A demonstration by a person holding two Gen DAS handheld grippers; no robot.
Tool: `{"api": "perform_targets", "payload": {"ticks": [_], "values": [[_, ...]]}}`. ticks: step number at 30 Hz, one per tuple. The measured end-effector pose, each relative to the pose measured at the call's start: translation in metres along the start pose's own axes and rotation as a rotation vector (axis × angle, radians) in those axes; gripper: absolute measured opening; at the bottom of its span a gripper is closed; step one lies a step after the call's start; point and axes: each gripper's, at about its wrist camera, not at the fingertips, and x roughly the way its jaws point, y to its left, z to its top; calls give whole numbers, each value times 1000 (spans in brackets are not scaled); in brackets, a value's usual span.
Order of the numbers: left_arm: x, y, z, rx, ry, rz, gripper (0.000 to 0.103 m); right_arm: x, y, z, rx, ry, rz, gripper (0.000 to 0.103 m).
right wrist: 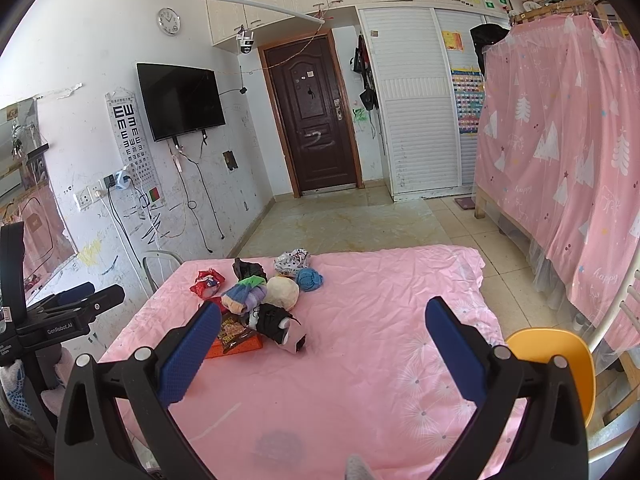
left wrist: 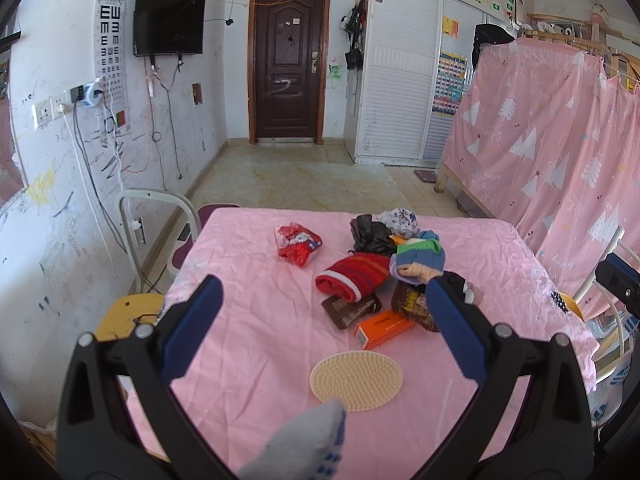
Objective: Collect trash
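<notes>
A pink-covered table (left wrist: 248, 320) holds a heap of things. The trash in it is a red crumpled wrapper (left wrist: 298, 243), a black plastic bag (left wrist: 370, 235), two brown snack wrappers (left wrist: 352, 309) (left wrist: 414, 304) and an orange box (left wrist: 383, 328). Rolled socks lie among them, including a red striped one (left wrist: 354, 276). My left gripper (left wrist: 320, 292) is open and empty, above the near side of the table. My right gripper (right wrist: 322, 316) is open and empty, right of the heap (right wrist: 260, 300). The red wrapper (right wrist: 207, 283) and orange box (right wrist: 240, 346) also show in the right wrist view.
A beige oval mat (left wrist: 356, 376) lies near the table's front. A grey sock tip (left wrist: 304, 444) pokes up at the bottom of the left wrist view. A yellow chair (right wrist: 560, 364) stands at the table's right, a white metal chair (left wrist: 160, 216) at its far left. A pink curtain (right wrist: 560, 140) hangs on the right.
</notes>
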Motion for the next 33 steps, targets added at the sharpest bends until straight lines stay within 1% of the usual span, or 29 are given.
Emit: {"api": "perform_targets", "payload": {"ticks": [8, 9, 13, 17, 19, 26, 31, 33], "values": [[0, 0, 0, 0, 1, 0, 97, 0, 1, 0, 0, 1, 0, 92], [5, -6, -1, 0, 1, 1, 97, 0, 1, 0, -1, 2, 0, 92], [5, -6, -1, 0, 2, 0, 97, 2, 3, 0, -2, 5, 1, 92], [8, -7, -6, 0, 8, 0, 97, 6, 3, 0, -5, 15, 3, 92], [11, 1, -3, 1, 19, 1, 97, 11, 6, 0, -13, 28, 5, 92], [41, 17, -18, -9, 137, 2, 97, 42, 29, 3, -95, 104, 43, 92], [60, 17, -27, 16, 200, -25, 97, 78, 43, 1, -105, 190, 94, 92], [67, 15, -31, 32, 218, -41, 97, 91, 48, -2, -103, 223, 129, 92]]}}
